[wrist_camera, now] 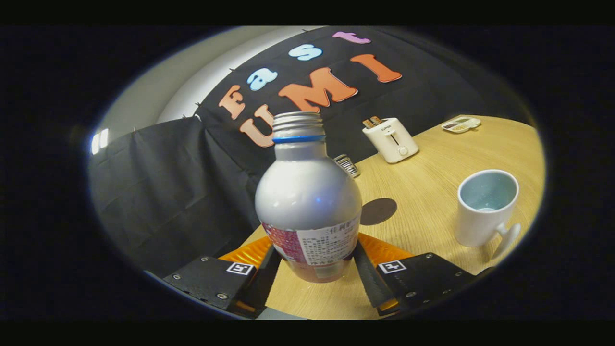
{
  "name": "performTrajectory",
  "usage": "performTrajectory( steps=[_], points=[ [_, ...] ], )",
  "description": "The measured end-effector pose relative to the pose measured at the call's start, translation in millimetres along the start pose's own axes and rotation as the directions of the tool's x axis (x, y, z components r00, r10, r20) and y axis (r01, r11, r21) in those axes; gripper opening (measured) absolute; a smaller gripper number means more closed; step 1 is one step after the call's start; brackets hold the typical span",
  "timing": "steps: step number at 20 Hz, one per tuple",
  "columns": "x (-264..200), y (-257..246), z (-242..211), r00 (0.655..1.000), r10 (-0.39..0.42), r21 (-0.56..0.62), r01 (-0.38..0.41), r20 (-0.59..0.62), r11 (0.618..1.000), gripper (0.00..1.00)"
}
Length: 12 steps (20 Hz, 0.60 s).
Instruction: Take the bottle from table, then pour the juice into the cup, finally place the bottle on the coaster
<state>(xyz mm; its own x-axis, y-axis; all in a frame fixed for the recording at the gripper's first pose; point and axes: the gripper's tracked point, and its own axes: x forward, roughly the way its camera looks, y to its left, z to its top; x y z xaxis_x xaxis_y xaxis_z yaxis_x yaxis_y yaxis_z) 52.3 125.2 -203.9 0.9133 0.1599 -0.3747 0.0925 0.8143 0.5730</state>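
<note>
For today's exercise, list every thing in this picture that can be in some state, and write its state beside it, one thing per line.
bottle: uncapped, held between the fingers, tilted with the view.
gripper: fingers shut on the bottle's lower body.
cup: mouth open, almost empty, on the table.
coaster: bare, flat on the table.
toaster: slices sticking up from its slots.

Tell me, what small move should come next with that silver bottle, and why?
Probably carry the silver metal bottle sideways toward the white ceramic mug. The gripper looks shut on its lower body, a finger on each side, its neck open with no cap. The mug sits upright off to the side, so pouring needs the bottle's mouth above it first.
</note>
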Motion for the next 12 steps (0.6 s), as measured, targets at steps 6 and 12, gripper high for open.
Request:
performTrajectory(
  steps=[6, 12],
  points=[
    [-10.1, -4.1, 10.8, 0.998, 0.015, 0.122, -0.021, 0.053, 0.992, 0.79],
    [-12.4, -12.5, 6.9, 0.998, 0.035, 0.323, -0.049, 0.049, 0.945, 0.79]
  ],
)
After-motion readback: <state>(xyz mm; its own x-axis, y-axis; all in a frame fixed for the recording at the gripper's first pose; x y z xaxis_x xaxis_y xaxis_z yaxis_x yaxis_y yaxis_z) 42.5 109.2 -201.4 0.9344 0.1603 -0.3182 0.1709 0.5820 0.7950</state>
